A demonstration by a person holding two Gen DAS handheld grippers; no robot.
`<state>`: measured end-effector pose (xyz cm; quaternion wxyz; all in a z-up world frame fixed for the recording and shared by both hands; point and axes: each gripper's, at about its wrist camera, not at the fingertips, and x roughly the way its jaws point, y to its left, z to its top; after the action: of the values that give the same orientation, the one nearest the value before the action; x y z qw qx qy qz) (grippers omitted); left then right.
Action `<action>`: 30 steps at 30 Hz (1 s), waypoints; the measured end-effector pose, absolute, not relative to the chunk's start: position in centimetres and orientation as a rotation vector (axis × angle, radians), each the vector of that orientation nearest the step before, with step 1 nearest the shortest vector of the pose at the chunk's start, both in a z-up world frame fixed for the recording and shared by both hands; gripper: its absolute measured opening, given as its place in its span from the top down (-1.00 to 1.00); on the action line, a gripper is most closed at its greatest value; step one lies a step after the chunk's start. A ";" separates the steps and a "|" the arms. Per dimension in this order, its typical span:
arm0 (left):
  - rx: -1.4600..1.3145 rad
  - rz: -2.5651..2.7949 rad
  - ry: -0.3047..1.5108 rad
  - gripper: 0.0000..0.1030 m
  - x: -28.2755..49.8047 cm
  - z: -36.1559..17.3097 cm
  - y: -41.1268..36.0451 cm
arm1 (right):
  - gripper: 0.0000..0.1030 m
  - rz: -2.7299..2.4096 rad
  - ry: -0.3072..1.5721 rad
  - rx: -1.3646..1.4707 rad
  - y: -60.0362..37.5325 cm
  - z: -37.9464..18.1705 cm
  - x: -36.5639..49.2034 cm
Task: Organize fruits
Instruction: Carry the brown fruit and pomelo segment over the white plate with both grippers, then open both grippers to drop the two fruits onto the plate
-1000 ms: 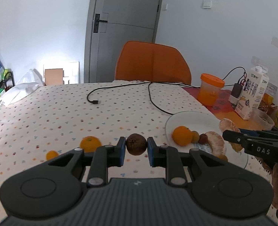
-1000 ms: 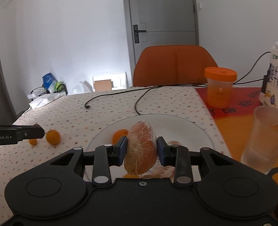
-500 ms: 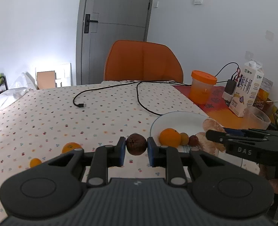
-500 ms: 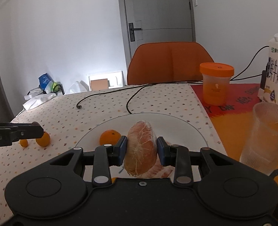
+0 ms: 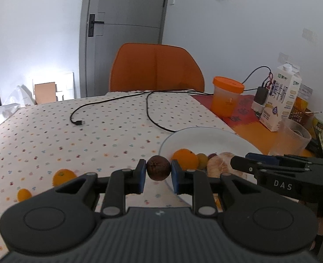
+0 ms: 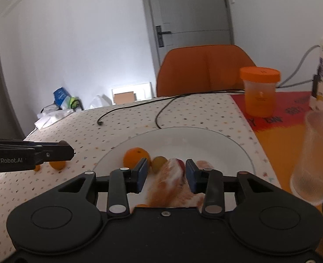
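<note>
My left gripper (image 5: pixel 157 170) is shut on a small dark brown fruit (image 5: pixel 158 167), held just left of the white plate (image 5: pixel 207 137). On the plate lie an orange (image 5: pixel 185 159), a small yellow-green fruit (image 5: pixel 202 159) and a peeled citrus piece (image 5: pixel 221 166). My right gripper (image 6: pixel 166 173) stands open over the plate (image 6: pixel 183 140); the blurred peeled citrus piece (image 6: pixel 169 184) sits loose between and below the jaws. Two small oranges (image 5: pixel 62 175) lie on the tablecloth to the left.
A black cable (image 5: pixel 148 109) runs across the dotted tablecloth. An orange-lidded jar (image 5: pixel 226 96), a milk carton (image 5: pixel 280 97) and a clear plastic cup (image 6: pixel 314 157) stand at the right. An orange chair (image 5: pixel 156 66) is behind the table.
My right gripper has opened and let go of the peeled citrus piece, which drops onto the plate. My left gripper, still holding the brown fruit, has moved right to the plate's edge.
</note>
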<state>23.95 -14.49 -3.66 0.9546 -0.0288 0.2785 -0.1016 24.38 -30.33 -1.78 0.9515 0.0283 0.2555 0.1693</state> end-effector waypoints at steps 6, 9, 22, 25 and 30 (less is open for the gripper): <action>-0.054 -0.245 0.576 0.56 24.5 -3.9 -16.0 | 0.25 0.302 0.528 0.107 -32.2 -2.3 23.7; -0.046 -0.255 0.567 0.51 24.5 -3.9 -16.7 | 0.24 0.293 0.527 0.113 -32.6 -2.4 23.2; -0.090 -0.163 0.612 0.05 23.6 -4.5 -13.4 | 0.14 0.312 0.523 0.118 -31.6 -2.2 22.6; -0.104 -0.136 0.612 -0.19 23.0 -4.5 -12.1 | 0.04 0.329 0.526 0.111 -30.9 -2.0 22.5; -0.120 -0.096 0.621 -0.58 22.2 -4.5 -10.2 | -0.24 0.364 0.524 0.099 -29.2 -1.7 22.1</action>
<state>22.24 -10.22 -4.51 0.9493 -0.0590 0.3051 -0.0473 22.13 -29.23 -1.69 0.9484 0.0487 0.2574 0.1788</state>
